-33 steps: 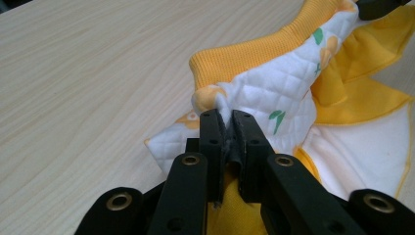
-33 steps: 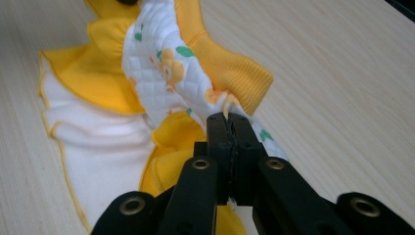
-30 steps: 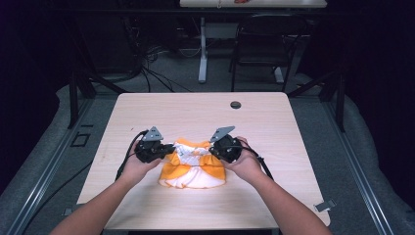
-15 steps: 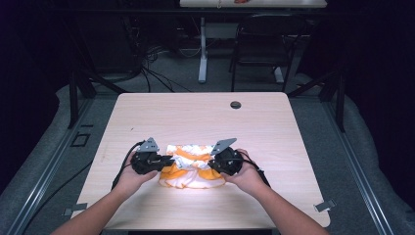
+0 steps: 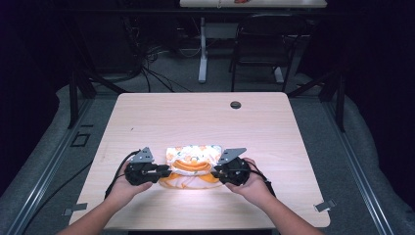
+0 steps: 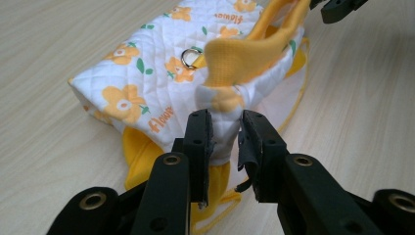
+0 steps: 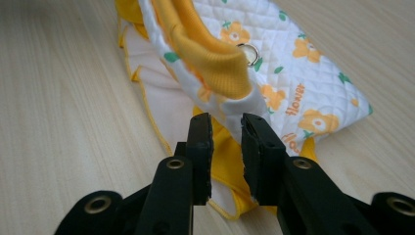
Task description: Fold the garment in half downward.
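Note:
A small white quilted garment (image 5: 193,159) with orange flowers and yellow ribbed trim lies folded on the wooden table (image 5: 205,117), near its front edge. My left gripper (image 5: 165,172) is shut on the garment's left end and my right gripper (image 5: 215,172) on its right end. In the left gripper view the jaws (image 6: 226,131) pinch a bunched white corner of the garment (image 6: 147,83) below the yellow trim and a metal ring (image 6: 190,58). In the right gripper view the jaws (image 7: 226,128) pinch the edge of the garment (image 7: 293,83) under the yellow collar.
A black grommet (image 5: 235,105) sits in the table's far middle. Bare wood stretches behind and to both sides of the garment. Beyond the table stand a dark chair (image 5: 264,44), a desk leg (image 5: 202,54) and floor cables (image 5: 147,68).
Both hands have drawn back toward the table's front edge with the garment held. The garment has dropped from a raised bunch to lie lower and flatter on the table.

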Demonstrator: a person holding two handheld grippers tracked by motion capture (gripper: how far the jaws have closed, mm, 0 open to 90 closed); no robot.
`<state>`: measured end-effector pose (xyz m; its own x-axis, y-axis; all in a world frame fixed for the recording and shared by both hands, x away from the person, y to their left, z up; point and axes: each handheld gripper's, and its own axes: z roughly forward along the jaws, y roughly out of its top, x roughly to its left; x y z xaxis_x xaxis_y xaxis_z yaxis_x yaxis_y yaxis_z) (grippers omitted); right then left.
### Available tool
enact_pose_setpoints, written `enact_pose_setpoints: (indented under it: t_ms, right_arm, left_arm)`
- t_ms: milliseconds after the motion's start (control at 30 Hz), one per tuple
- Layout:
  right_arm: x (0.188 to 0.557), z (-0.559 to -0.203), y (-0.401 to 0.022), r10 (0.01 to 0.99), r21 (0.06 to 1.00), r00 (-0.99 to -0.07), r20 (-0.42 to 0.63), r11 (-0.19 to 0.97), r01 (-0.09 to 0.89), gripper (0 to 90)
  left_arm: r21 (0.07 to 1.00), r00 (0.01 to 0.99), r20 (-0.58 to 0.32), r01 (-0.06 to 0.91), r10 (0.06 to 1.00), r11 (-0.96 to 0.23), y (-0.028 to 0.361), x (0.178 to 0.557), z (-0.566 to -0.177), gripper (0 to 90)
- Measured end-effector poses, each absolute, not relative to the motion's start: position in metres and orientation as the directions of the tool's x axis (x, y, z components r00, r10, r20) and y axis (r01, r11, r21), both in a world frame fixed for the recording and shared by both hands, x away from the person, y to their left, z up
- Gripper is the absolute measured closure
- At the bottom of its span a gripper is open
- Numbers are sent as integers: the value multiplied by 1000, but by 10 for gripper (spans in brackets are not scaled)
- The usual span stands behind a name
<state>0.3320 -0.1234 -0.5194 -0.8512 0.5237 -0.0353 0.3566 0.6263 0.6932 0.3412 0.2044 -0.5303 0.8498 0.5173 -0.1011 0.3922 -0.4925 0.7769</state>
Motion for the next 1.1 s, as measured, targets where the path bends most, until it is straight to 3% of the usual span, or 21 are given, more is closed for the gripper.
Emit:
enact_pose_setpoints:
  t_ms: [233,500,667,1100]
  right_arm:
    - [335,-508,-132,565,734,-825,-27,572,367,715]
    - [363,-512,-119,640,733,-768,-12,528,428,689]
    - [369,-519,-110,631,707,-776,11,544,452,672]
    - [338,-536,-109,561,679,-827,28,596,428,656]
  left_arm:
    - [798,824,-110,406,555,-445,209,348,-516,687]
    - [791,766,-124,460,631,-403,197,376,-518,643]
    - [773,783,-137,467,607,-429,188,375,-528,632]
    - [741,829,-119,440,546,-507,180,345,-545,549]
